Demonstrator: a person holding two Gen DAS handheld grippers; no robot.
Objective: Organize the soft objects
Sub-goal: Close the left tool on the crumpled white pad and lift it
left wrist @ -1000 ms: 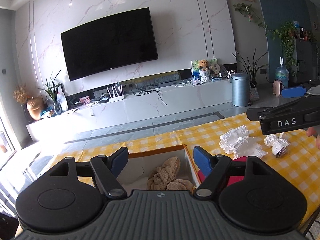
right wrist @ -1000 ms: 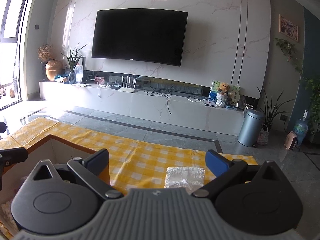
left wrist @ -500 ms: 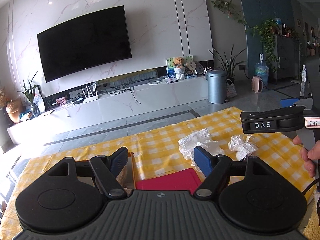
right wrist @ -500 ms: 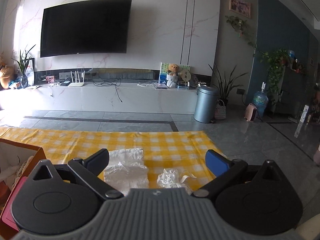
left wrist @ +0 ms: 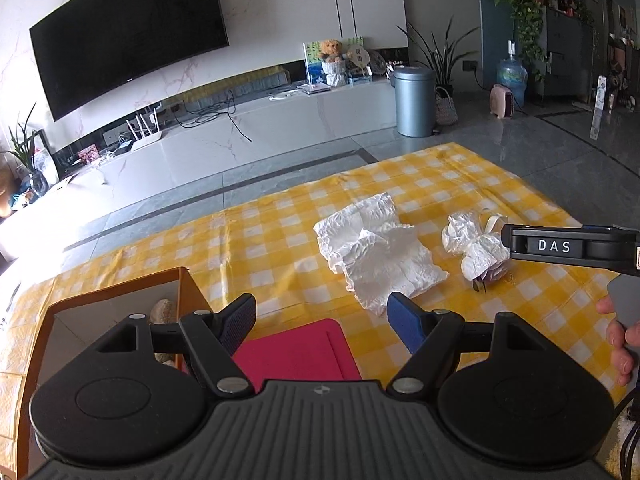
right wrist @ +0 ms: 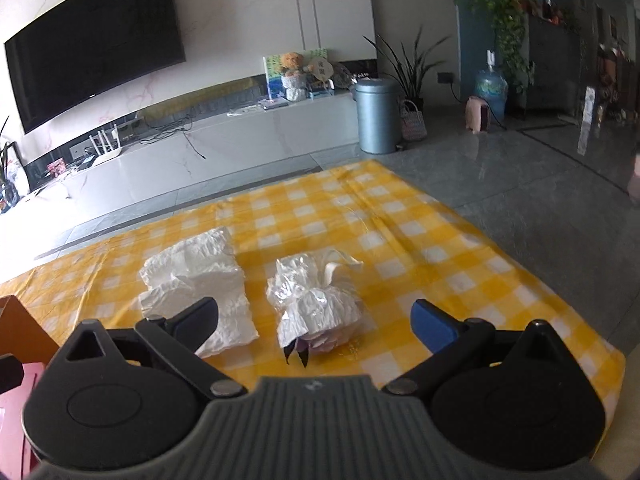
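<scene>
We have two soft things left on the yellow checked table [right wrist: 400, 240]: a crumpled white tissue [right wrist: 200, 284] and, just beside it at its 3 o'clock, a knotted plastic bag bundle [right wrist: 316, 300] with something dark poking out at its near end. The right gripper [right wrist: 314, 322] hangs over the near end of that bundle, its jaws spread wide and empty, so we judge the step in hand to be the approach for picking the bundle up.

The left gripper [left wrist: 322, 318] is also wide open and holds nothing. It hovers above a red pad [left wrist: 296, 350], with the tissue at its 1 o'clock and the orange box [left wrist: 188, 280] at its 9 o'clock; a knitted item [left wrist: 162, 308] shows inside the box.

Next, we think the right gripper must drop lower, straddle the bundle near its knot and close gently, since thin plastic crushes and slips. Then the bundle likely goes toward the box, which lies at 9 o'clock of the right gripper.
</scene>
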